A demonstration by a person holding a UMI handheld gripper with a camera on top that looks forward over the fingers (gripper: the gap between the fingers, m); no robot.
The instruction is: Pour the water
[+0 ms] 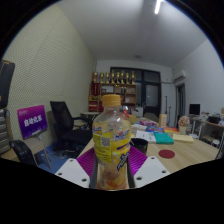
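The hand-held gripper [112, 168] is clamped on the bottle [112, 142], apparently lifted above the table [185, 152]; next, I judge, carry it to a receiving vessel and tilt.

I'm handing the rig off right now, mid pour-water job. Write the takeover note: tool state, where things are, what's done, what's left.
Tool: both fingers closed on the bottle, pink pads against its sides.
Bottle: clear plastic, orange cap still on, yellow label, held upright and lifted in front of the wooden table.
Table: cluttered beyond the bottle; a round red item lies there. No receiving cup can be made out from this view.
Done: bottle grasped and raised.
Left: find the container, deal with the cap, tilt to pour, set the bottle back.
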